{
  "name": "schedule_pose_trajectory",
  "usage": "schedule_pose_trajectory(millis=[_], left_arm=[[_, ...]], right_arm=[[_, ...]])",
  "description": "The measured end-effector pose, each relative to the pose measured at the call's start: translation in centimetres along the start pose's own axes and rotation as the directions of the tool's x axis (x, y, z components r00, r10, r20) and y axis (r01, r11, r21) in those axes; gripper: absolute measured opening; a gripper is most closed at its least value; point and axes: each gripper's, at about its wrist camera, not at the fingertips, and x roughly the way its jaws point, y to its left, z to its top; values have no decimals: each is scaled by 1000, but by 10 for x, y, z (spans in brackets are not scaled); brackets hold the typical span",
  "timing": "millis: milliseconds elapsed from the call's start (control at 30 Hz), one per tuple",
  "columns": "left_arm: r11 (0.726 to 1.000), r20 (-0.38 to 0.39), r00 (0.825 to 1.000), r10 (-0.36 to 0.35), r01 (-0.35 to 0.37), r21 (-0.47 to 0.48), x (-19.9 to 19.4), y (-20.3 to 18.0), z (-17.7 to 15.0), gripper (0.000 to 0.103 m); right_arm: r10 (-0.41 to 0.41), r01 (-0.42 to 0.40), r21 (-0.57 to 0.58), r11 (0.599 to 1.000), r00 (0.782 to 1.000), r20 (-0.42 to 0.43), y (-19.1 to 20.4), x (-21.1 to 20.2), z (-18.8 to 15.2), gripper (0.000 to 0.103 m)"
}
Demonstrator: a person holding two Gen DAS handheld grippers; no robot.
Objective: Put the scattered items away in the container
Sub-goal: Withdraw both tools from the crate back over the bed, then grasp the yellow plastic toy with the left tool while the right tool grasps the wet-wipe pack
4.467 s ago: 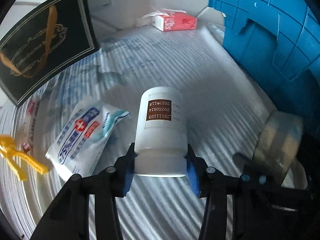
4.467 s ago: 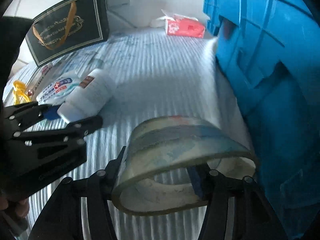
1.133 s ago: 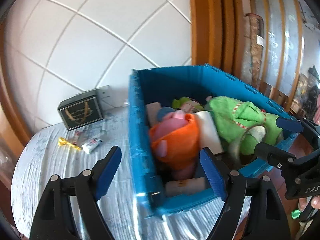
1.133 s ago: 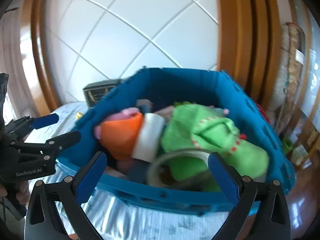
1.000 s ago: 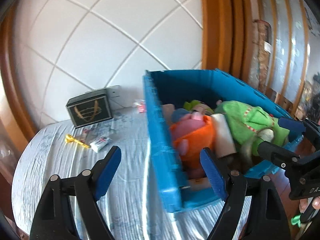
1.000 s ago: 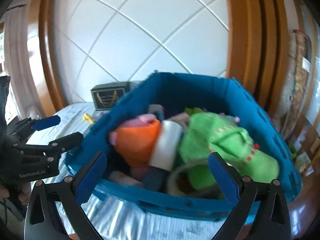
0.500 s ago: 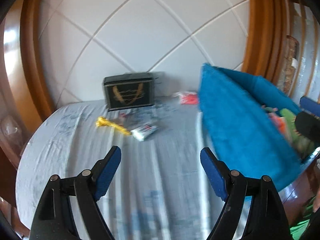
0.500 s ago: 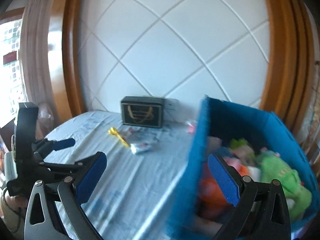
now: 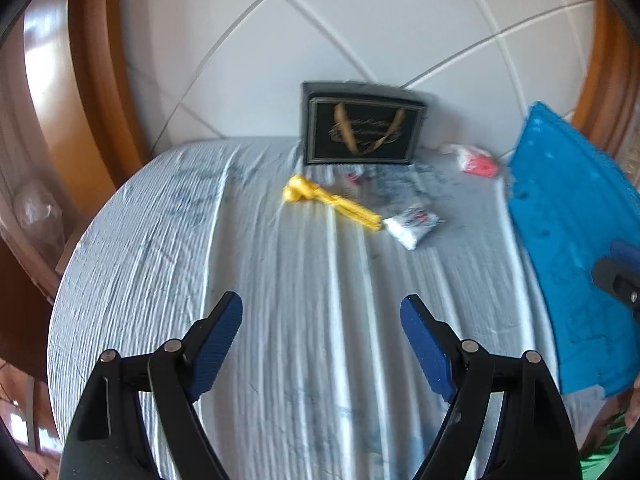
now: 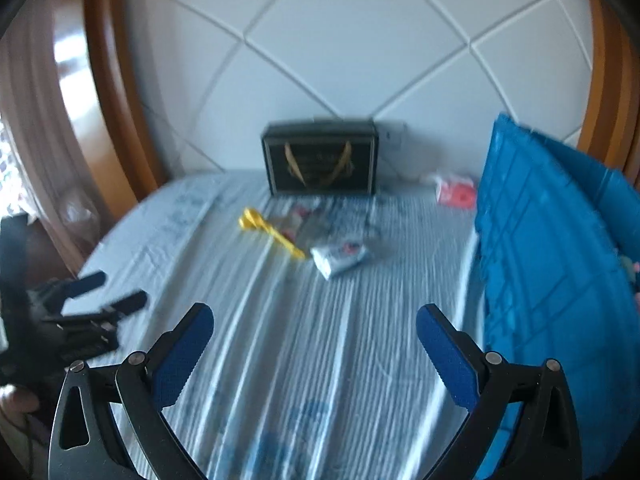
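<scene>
Both views blurred; fine print on the small items unreadable.

My left gripper (image 9: pixel 321 318): jaws wide apart, nothing between the blue pads (image 9: pixel 218 344), only striped cloth (image 9: pixel 248 280) beneath them. My right gripper (image 10: pixel 314 336): jaws equally wide, empty, pads over bare cloth. Both point down at the table from above its near edge.

Crate (image 9: pixel 572 216): blue, at the right edge of the table in both views, its ribbed side wall facing me. From the right wrist a sliver of its contents shows past the far right rim, too small to identify.

Scattered items, all toward the far half of the table, well apart from both grippers:
- Yellow clip (image 9: pixel 328 200), lying flat, long axis running diagonally toward the crate.
- White packet (image 9: pixel 414 222) with red and blue print, just beside the clip's near end; touching or not, I cannot tell.
- Flat wrappers (image 9: pixel 356 180) between clip and bag, indistinct.
- Red pack (image 9: pixel 478 162) near the back wall, close to the crate's far corner.

Black gift bag (image 9: pixel 362 130) with gold ribbon handles stands upright against the white tiled wall (image 9: pixel 360 20), behind the clip.

From the right wrist, my left gripper shows at the left edge, over the table's left rim, fingers apart, with a bit of my hand (image 10: pixel 18 402) below it.
</scene>
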Motion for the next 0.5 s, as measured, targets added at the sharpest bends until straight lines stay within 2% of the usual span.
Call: schedule_pose_trajectory(millis=[300, 500], left_arm=[[997, -80, 996, 30, -36, -67, 91, 35, 38, 81], [993, -137, 991, 3, -20, -121, 174, 28, 73, 81]], right_arm=[[4, 1, 40, 999, 989, -147, -12, 109, 23, 103], [-22, 35, 55, 998, 976, -218, -36, 184, 45, 103]])
